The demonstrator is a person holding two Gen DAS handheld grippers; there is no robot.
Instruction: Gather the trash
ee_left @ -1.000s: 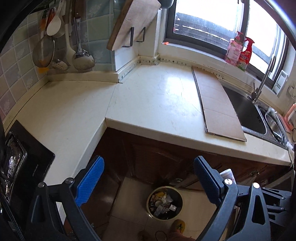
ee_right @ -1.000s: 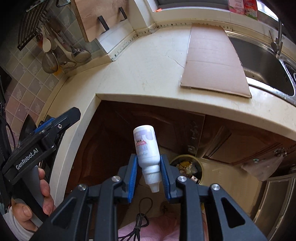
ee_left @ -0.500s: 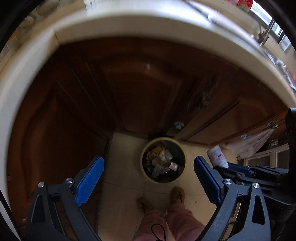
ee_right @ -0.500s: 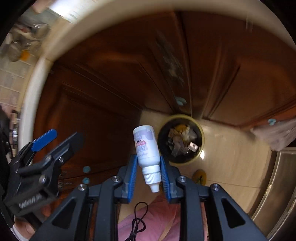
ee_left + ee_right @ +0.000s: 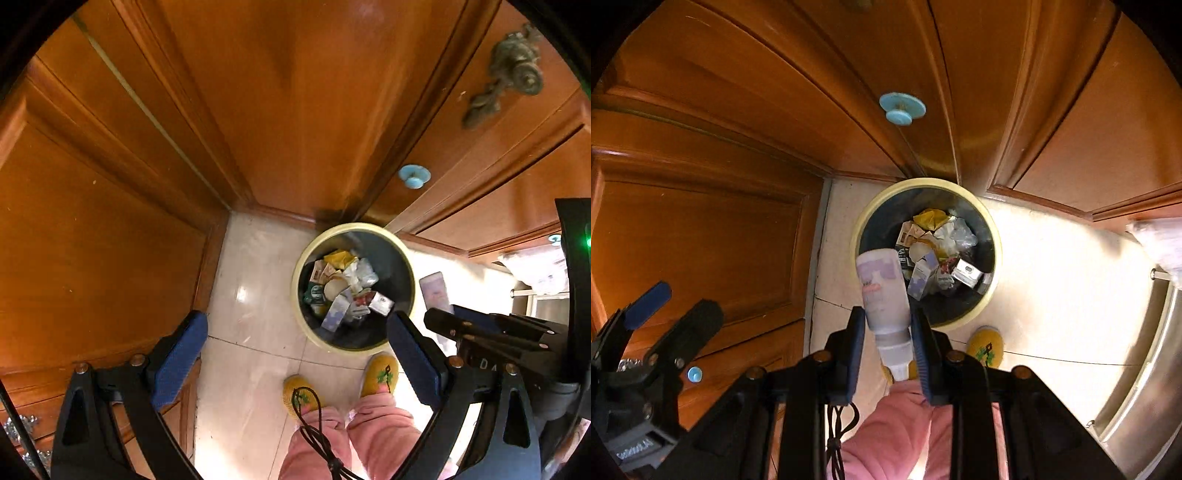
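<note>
R gripper (image 5: 888,345) clamped on small white plastic bottle w/ lilac label (image 5: 882,291), neck end, over near rim of round yellow-rimmed bin (image 5: 991,221) | looks light, stiff, slick; shoulder grip suits | L gripper (image 5: 295,363) agape, empty

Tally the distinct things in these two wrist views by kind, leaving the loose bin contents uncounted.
Grippers: 2 (left gripper, right gripper)
White bottle: 1
Trash bin: 1
Yellow slippers: 2
Blue cabinet knobs: 2 in the right view
Total: 8
</note>
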